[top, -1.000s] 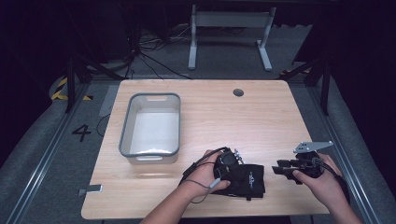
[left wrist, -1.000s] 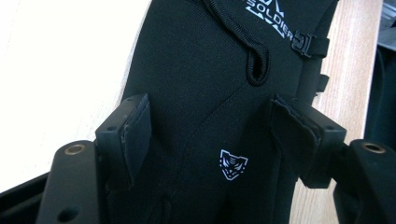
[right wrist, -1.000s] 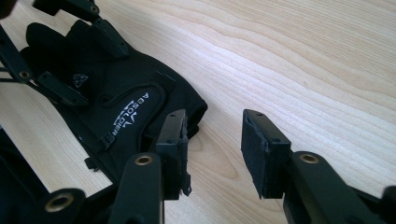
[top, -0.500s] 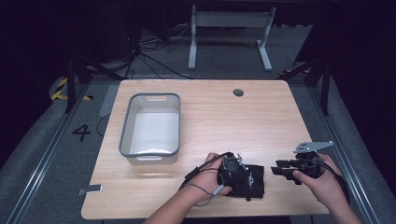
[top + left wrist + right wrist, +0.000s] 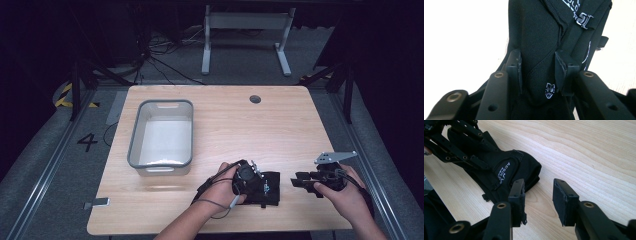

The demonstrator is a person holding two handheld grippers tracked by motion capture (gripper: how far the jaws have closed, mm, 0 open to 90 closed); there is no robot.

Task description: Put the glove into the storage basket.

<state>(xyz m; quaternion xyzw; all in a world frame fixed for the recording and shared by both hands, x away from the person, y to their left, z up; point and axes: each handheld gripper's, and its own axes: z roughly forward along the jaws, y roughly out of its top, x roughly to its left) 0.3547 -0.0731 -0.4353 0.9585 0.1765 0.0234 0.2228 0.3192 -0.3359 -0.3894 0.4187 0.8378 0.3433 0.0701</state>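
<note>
Black pouch [image 5: 265, 187] lies flat at table's [image 5: 280, 125] 6 o'clock edge. Left gripper [image 5: 248, 178] jaws just closed, pads pressing pouch fabric. Right gripper [image 5: 302, 181] at pouch's 3 o'clock, near, jaws parted, nothing between. Grey bin [image 5: 137, 145] at pouch's 10 o'clock, well apart. Bare wood between pouch and right gripper.

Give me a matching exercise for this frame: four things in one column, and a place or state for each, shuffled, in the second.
Things:
1. left gripper
2. right gripper
3. grey bin
4. black pouch

States:
A. empty, on the table's left half
B. jaws apart over bare wood, nothing between them
C. lies at the table's near edge, between the two hands
D. jaws closed onto black fabric

Pairs: 1-D, 2-B, 3-A, 4-C
</note>
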